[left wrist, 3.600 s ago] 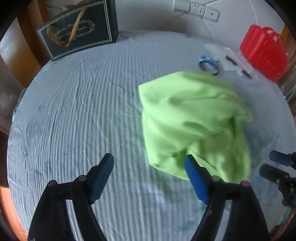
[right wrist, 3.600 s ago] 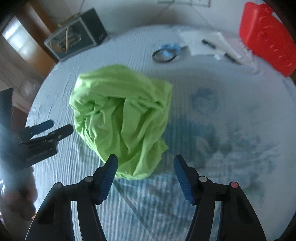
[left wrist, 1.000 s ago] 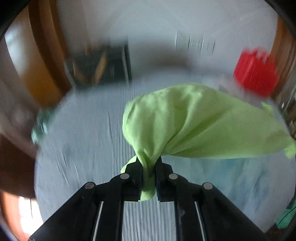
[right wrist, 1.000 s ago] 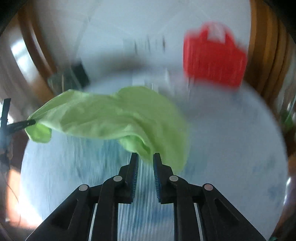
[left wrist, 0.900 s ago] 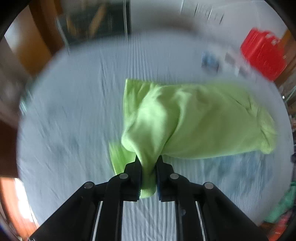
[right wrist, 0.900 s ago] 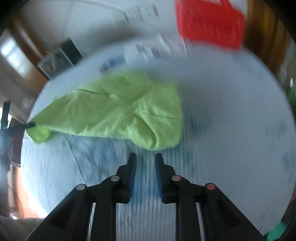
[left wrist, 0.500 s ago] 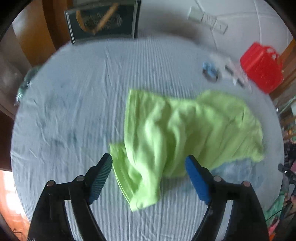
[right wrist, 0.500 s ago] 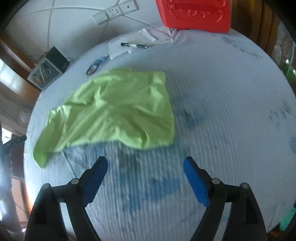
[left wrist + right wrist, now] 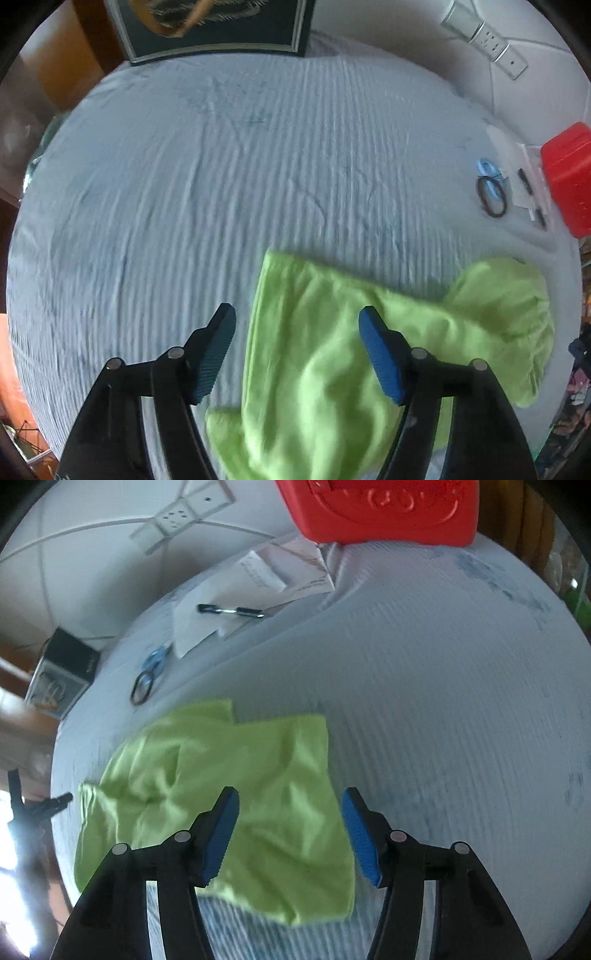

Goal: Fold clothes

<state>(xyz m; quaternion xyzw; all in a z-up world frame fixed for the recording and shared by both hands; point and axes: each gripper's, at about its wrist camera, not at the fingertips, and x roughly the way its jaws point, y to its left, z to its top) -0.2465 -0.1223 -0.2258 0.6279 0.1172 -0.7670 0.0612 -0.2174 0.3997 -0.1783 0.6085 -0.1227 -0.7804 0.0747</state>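
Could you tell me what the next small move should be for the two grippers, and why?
Probably lower both open grippers onto the shirt's edges and pinch. The left gripper and right gripper both hang open above the green shirt, which lies loose and wrinkled on the tablecloth, not yet flat enough to fold, so it likely needs gripping and pulling flat first.

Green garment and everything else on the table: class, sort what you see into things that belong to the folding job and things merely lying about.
Belongs to the job:
green garment, lying loose on the table
left claw, open
right claw, open

Just lying about:
red basket
scissors
pen
papers
dark gift bag
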